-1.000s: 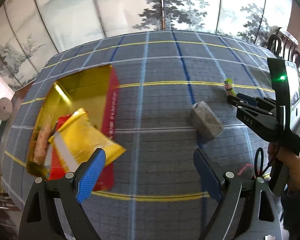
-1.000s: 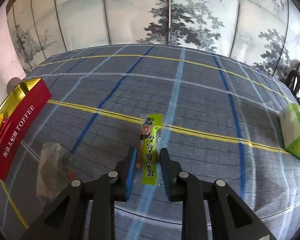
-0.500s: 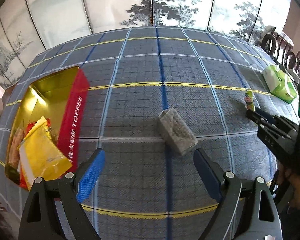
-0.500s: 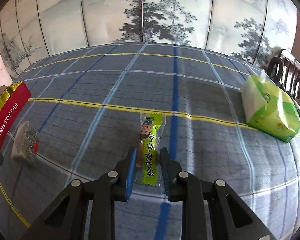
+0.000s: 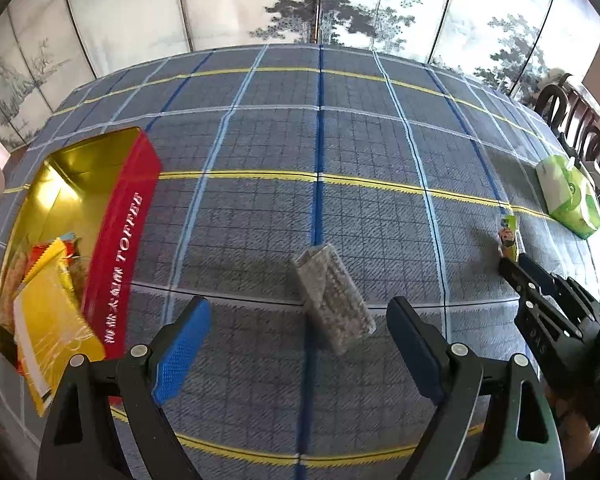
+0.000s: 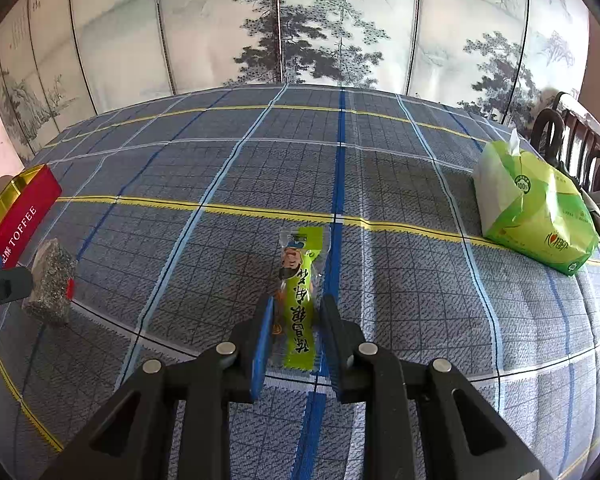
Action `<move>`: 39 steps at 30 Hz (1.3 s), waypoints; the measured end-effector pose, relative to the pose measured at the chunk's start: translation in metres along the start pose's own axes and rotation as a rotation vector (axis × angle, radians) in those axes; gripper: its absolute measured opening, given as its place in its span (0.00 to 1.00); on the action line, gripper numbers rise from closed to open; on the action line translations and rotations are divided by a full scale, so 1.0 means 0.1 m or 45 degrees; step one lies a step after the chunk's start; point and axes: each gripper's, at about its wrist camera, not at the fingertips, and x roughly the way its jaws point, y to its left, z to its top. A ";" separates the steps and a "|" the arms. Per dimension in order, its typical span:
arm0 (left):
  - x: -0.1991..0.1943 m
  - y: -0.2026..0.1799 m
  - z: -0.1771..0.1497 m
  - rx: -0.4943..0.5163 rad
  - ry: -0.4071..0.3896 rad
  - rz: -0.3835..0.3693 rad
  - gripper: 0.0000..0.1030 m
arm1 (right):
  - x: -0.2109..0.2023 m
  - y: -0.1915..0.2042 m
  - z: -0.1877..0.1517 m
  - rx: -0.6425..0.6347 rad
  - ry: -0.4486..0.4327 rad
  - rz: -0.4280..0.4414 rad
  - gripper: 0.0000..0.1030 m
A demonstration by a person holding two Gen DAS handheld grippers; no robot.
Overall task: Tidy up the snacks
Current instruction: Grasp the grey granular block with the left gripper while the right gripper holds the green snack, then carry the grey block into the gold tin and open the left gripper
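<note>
The red toffee tin [image 5: 120, 248] sat open on the plaid-clothed worktop [image 5: 320, 140], its gold inside already holding a yellow snack packet [image 5: 48, 320] and other wrappers, which made it the likely collecting place for the snacks; everything else is placed here from that tin. Just to the right of the tin lay a grey speckled snack bar [image 5: 332, 292], flat on the cloth and loose; the left gripper [image 5: 296, 344] hung over it with its jaws spread wide, one on each side of the bar and touching neither end, a stance that suited closing across the bar's narrow width. Farther right of the tin, well apart from it, the right gripper [image 6: 294, 332] had its jaws pressed in on a green stick snack [image 6: 300, 292], pinching its lower half so that the printed upper end stuck out forward, free of the jaws; that hold probably let the stick be carried lengthwise toward the tin. Farthest from the tin, by the worktop's right edge, a green tissue pack [image 6: 536, 220] rested untouched, apparently no part of the sorting.
</note>
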 end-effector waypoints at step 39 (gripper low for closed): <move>0.06 -0.04 -0.09 0.108 0.022 -0.089 0.23 | 0.00 0.01 0.00 -0.003 0.001 -0.001 0.25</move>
